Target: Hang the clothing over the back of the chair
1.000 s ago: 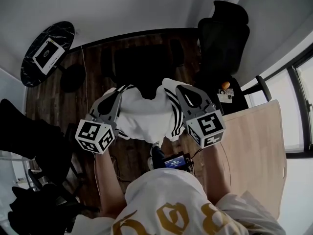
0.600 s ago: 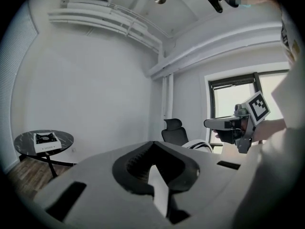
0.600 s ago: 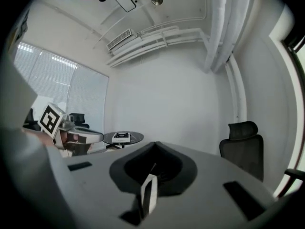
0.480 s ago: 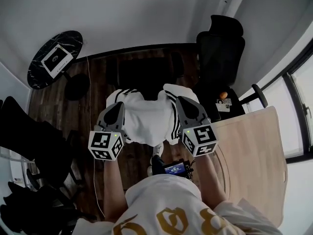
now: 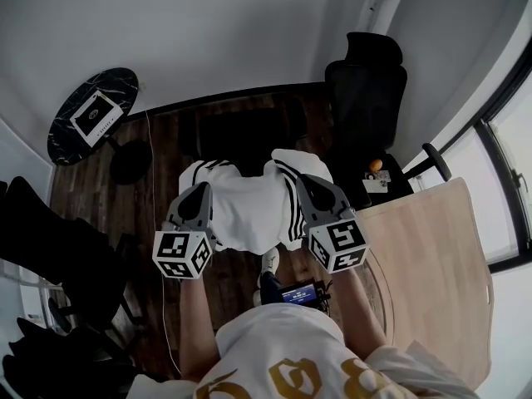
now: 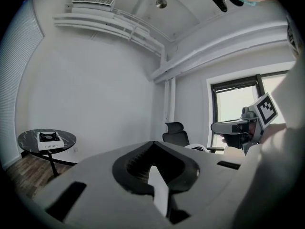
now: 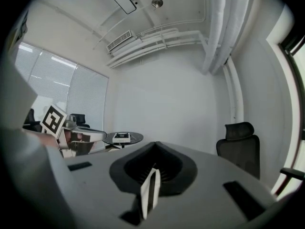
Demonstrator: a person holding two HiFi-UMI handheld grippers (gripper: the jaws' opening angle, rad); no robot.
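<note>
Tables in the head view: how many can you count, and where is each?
2: a round dark table at upper left, a light wooden table at right. Others may be hidden.

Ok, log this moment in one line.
left claw: shut on white shirt | right claw: shut on white shirt | office chair: bare

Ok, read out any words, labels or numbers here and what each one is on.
Nothing reads clearly.
Gold print on the person's shirt: cut off by the frame, unreadable.
Lit screen: too small.
Box on the round table: too small.
Small white card: blurred.
Marker cubes: square patterns, no letters.
</note>
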